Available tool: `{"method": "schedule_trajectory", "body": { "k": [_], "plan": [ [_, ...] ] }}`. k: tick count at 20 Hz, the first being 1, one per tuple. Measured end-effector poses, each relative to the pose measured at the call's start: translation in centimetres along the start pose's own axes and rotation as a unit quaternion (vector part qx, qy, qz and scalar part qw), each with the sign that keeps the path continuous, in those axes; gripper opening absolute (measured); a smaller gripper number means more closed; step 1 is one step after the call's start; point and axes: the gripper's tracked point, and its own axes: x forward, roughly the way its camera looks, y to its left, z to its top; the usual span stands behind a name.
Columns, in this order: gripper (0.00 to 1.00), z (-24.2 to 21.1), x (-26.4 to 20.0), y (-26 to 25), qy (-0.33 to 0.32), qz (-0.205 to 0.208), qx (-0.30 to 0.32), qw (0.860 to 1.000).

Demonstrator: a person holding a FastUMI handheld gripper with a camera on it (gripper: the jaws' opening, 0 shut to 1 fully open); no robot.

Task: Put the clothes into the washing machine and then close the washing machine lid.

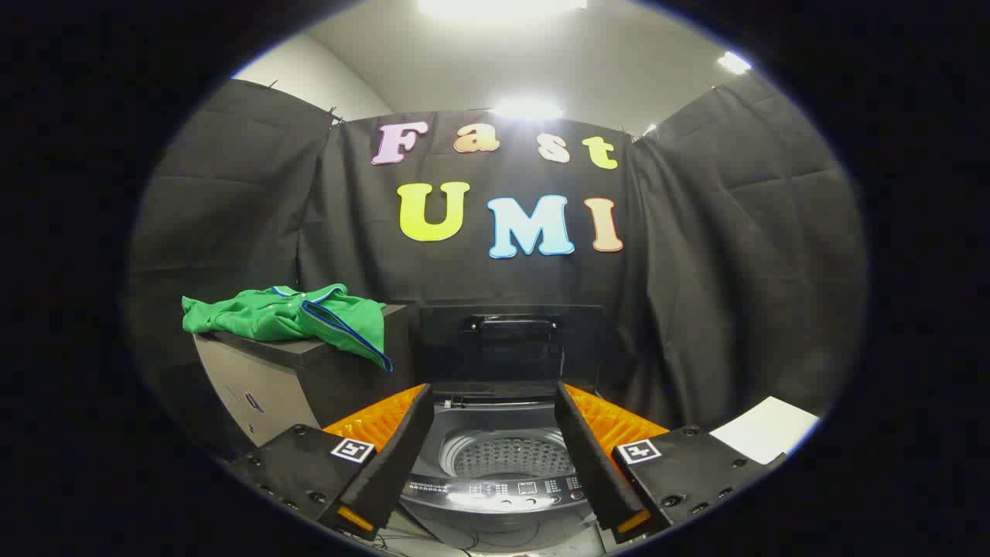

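The gripper (495,406) hangs with its 2 fingers (398,456) spread wide apart and nothing between them but air, so the claw is released and grasps nothing. Through the gap between the fingers, just ahead and below, sits the washing machine (495,491), a dark grey top-loader in the lower middle of the frame. Its lid (510,340) stands raised upright behind the opening, a dark panel with a handle bar across its upper part, backed against the black cloth wall. The drum (506,456) is exposed, a pale perforated metal bowl with nothing visible inside it, and a control strip with small buttons runs along the near rim. The clothes (290,316) lie at the middle left of the frame, well apart from the fingers and to the left of the machine: a bright green garment with blue and white trim, crumpled loosely, 1 edge draping over the corner of a dark box (263,379) that it rests on. A white sheet (766,429) shows at the lower right, beyond the right-hand finger.
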Motion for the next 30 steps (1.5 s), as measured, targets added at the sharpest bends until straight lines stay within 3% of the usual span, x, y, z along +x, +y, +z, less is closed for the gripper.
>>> {"method": "schedule_trajectory", "body": {
  "k": [20, 30],
  "plan": [
    [0.98, 2.3, 0.9, -1.1, -0.023, 0.029, -0.005, 0.999],
    [0.98, 2.6, 1.0, -1.1, -0.002, 0.076, 0.010, 0.997]
  ]
}}
